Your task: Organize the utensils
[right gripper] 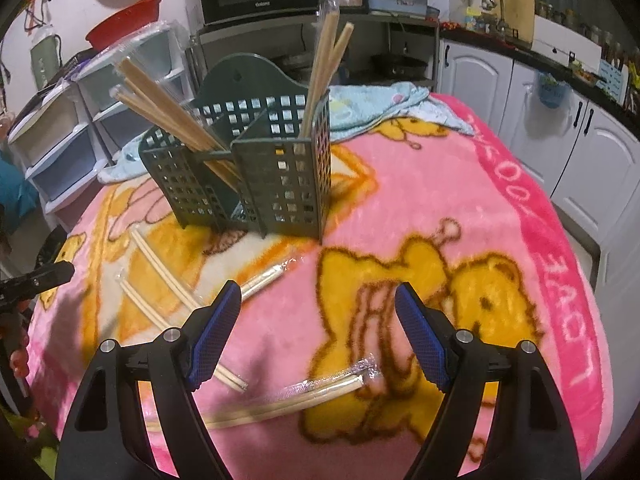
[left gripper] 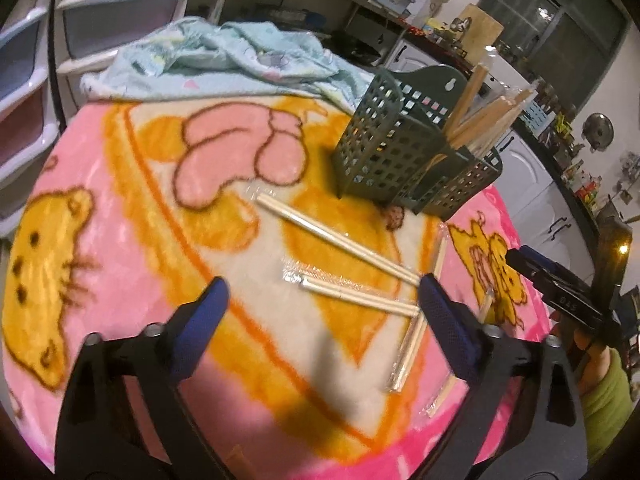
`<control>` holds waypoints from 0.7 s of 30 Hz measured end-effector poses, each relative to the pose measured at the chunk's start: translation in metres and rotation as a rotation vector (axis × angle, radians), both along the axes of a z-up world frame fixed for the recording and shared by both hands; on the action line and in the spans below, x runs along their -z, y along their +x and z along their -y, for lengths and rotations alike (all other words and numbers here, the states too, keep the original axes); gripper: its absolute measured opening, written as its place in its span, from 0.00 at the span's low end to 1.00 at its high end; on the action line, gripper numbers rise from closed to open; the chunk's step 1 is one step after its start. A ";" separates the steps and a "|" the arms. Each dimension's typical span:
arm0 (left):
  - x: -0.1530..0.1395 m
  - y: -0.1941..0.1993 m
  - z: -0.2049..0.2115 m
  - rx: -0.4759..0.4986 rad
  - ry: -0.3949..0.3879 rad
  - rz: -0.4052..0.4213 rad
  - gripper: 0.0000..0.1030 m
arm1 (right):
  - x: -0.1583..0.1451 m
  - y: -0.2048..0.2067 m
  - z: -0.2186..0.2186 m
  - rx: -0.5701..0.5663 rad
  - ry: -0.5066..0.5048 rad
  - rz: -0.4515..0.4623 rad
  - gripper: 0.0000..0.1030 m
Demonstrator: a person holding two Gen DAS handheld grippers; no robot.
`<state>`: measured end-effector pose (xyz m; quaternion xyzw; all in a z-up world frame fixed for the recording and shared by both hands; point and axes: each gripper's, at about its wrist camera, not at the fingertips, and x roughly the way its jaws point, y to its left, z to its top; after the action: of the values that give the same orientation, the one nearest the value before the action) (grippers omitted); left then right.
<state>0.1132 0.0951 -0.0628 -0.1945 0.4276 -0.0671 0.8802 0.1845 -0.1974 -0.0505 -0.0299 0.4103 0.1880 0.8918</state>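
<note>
Wrapped chopsticks lie loose on the pink blanket [right gripper: 460, 184], and that is the job here: get them standing in the green holder [right gripper: 256, 168] with the rest. One pair [left gripper: 340, 236] lies slantwise in front of the holder, a second [left gripper: 360, 296] sits just below it, nearer the left tool [left gripper: 322, 300]. A third packet [left gripper: 404, 360] runs off at an angle beside that tool's right finger. From the right wrist view, another wrapped pair [right gripper: 304, 396] stretches across the blanket right under the right tool [right gripper: 318, 320], with one more [right gripper: 264, 278] poking out past its left finger.

The holder stands upright, divided into compartments. Chopsticks [right gripper: 168, 108] already lean out of the left compartment, and a taller bunch [right gripper: 324, 68] rises from the back right one, so sorted pairs go in upright, ends up.

The left tool is spread wide, nothing between its fingers, aimed down at the second pair; it looks lined up to straddle that packet. The right tool is equally apart and empty, poised over its own pair. Two tools, two packets: each seems to take the one nearest it.

Behind the holder, a pale blue towel [left gripper: 224, 56] lies crumpled at the blanket's far edge, out of the way.
</note>
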 end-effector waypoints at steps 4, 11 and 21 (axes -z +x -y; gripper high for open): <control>0.007 0.002 0.000 0.022 -0.064 -0.031 0.62 | 0.007 0.007 -0.003 0.005 0.001 -0.025 0.74; 0.025 0.010 0.006 0.052 -0.170 -0.102 0.55 | 0.015 0.017 -0.010 0.000 0.001 -0.046 0.70; 0.045 0.031 -0.009 -0.062 -0.264 -0.159 0.55 | 0.029 0.039 -0.031 -0.012 0.025 -0.119 0.63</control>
<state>0.1441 0.1038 -0.1077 -0.3264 0.4773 -0.0798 0.8120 0.2232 -0.1666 -0.0791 -0.0097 0.4599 0.1998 0.8652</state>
